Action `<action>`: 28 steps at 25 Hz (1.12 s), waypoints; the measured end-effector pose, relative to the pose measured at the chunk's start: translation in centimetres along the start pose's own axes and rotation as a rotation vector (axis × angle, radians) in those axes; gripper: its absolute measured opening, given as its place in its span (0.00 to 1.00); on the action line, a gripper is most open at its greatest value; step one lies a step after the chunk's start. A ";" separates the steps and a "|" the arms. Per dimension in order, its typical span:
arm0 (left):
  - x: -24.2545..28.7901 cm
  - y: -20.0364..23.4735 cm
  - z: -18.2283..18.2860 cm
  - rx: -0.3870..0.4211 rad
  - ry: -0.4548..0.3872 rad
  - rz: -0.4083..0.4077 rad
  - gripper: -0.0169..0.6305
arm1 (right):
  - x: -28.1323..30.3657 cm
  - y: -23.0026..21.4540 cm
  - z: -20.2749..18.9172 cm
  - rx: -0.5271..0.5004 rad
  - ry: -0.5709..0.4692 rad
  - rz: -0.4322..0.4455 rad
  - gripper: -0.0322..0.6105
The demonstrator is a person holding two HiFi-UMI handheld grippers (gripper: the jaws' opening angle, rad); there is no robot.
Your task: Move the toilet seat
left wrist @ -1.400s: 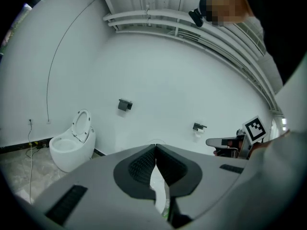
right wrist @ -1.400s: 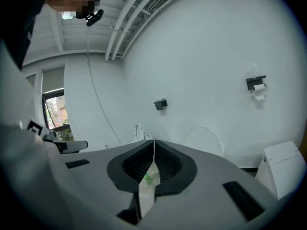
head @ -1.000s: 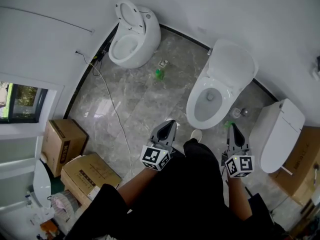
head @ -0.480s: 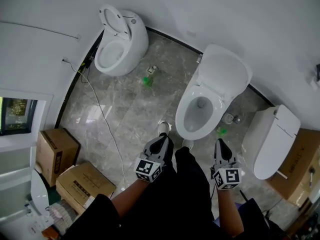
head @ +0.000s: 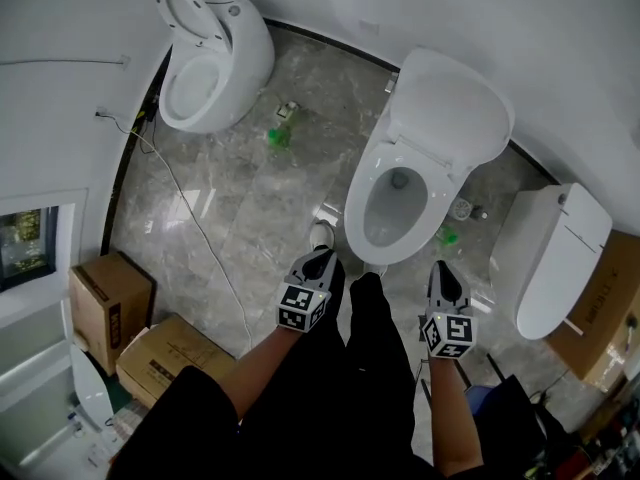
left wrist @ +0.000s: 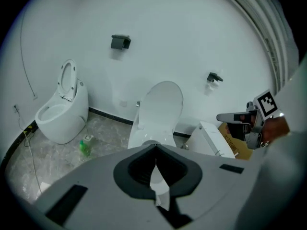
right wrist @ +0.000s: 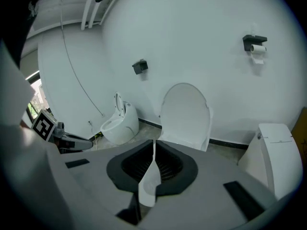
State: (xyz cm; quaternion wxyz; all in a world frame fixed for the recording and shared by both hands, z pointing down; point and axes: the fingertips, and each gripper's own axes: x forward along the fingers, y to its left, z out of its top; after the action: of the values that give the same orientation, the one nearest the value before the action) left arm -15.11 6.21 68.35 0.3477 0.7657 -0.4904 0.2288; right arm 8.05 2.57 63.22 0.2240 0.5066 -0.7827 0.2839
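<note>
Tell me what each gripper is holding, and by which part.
Nothing. The left gripper and the right gripper are both shut and empty, short of the white ceramic toilet with its lid raised.

White toilet seat [head: 425,133] raised upright

The middle toilet [head: 400,208] stands ahead on the floor [head: 250,208], its lid [head: 450,118] raised toward the wall [head: 560,48]. A second toilet [head: 205,63] sits far left, with a bottle [head: 275,136] between the two. A third toilet [head: 555,263] stands just right. Two boxes [head: 110,298] sit at the near left.
</note>
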 end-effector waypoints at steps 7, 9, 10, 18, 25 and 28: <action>6.9 2.3 -6.3 -0.004 0.086 -0.022 0.05 | 5.7 -2.5 -8.2 0.030 0.083 -0.052 0.10; 8.6 2.9 -7.3 -0.004 0.081 -0.030 0.05 | 7.3 -2.8 -10.0 0.010 0.089 -0.064 0.10; 9.5 3.2 -8.0 -0.007 0.084 -0.033 0.05 | 8.1 -2.9 -11.2 0.011 0.101 -0.065 0.10; 16.2 4.8 -16.1 -0.032 0.225 -0.108 0.05 | 14.0 -4.5 -22.8 0.220 0.210 -0.098 0.20; 19.4 6.0 -18.5 -0.133 0.226 -0.137 0.15 | 16.1 -5.0 -30.7 0.390 0.294 -0.140 0.32; 20.4 6.3 -19.6 -0.175 0.226 -0.132 0.21 | 16.9 -5.5 -33.1 0.449 0.326 -0.137 0.38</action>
State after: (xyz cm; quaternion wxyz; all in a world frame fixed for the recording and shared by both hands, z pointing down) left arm -12.54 7.25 97.21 0.4805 0.7323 -0.4148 0.2467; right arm 8.68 11.78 99.66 0.2476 0.5428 -0.6180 0.5120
